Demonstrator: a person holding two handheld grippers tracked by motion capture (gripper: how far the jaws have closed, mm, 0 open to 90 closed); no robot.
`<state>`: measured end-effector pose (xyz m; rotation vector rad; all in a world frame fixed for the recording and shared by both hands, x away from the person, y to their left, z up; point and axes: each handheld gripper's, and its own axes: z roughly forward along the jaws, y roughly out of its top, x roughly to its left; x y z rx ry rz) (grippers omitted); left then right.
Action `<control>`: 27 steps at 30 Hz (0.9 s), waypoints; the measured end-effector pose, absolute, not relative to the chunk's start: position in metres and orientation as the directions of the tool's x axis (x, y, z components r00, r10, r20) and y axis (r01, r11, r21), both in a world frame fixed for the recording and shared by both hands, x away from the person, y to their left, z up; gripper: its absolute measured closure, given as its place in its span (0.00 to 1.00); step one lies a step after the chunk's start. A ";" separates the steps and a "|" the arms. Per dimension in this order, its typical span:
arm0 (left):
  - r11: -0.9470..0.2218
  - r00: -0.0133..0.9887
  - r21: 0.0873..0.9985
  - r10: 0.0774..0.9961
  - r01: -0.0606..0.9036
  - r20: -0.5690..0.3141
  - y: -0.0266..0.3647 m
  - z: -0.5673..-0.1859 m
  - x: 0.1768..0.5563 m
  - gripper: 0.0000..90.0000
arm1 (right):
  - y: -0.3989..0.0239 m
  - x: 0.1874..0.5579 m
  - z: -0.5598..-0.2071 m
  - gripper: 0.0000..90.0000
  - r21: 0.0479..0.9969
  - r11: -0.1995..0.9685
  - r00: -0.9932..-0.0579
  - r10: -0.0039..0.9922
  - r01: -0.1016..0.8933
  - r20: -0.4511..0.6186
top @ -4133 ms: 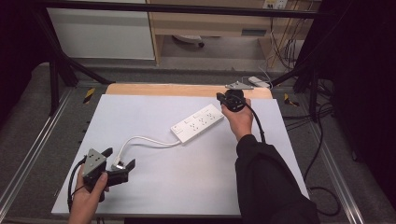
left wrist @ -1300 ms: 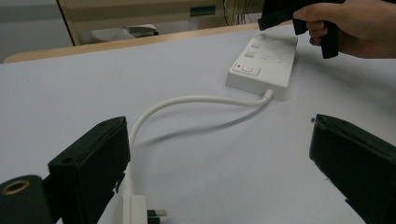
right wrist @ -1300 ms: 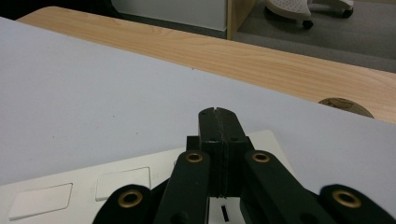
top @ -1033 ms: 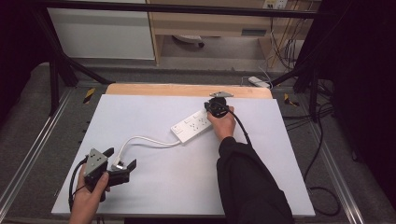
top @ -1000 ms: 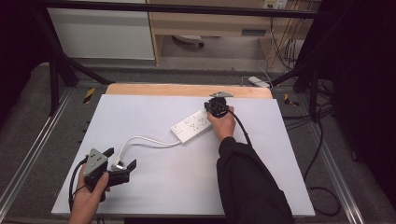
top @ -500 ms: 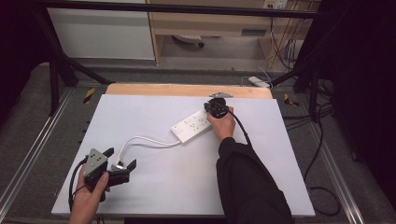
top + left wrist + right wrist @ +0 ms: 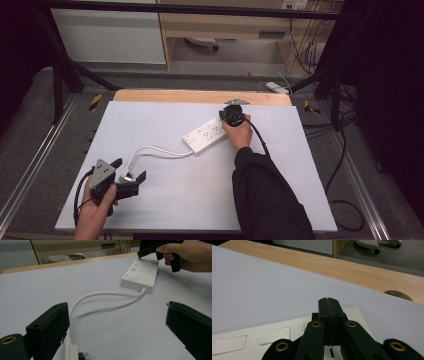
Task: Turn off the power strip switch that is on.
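Since four seconds ago my right gripper (image 7: 234,116) has come down onto the power strip (image 7: 207,135), centre frame. Left gripper (image 7: 126,176) open beside the plug (image 7: 72,353), lower left. Right jaws closed; press gently, keep strip from sliding.

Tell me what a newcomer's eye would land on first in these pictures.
Most likely the white power strip, lying aslant near the far middle of the pale table, with the right claw shut and set down over its far end. Next comes the strip's white cord, curving toward the near left corner, where its plug lies between the wide-open jaws of the left claw.
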<state>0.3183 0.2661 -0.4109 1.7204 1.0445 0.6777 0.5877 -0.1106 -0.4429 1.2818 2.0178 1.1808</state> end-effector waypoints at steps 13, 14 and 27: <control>-0.156 0.476 0.929 0.879 0.336 -0.025 0.266 -0.411 0.318 0.06 | -0.112 0.588 -0.444 1.00 0.853 0.188 -0.453 0.889 0.487 0.062; -0.156 0.476 0.929 0.879 0.336 -0.025 0.266 -0.411 0.318 0.06 | -0.112 0.588 -0.444 1.00 0.853 0.188 -0.454 0.889 0.486 0.062; -0.155 0.475 0.929 0.880 0.337 -0.026 0.266 -0.411 0.318 0.06 | -0.115 0.588 -0.445 1.00 0.855 0.180 -0.461 0.884 0.487 0.077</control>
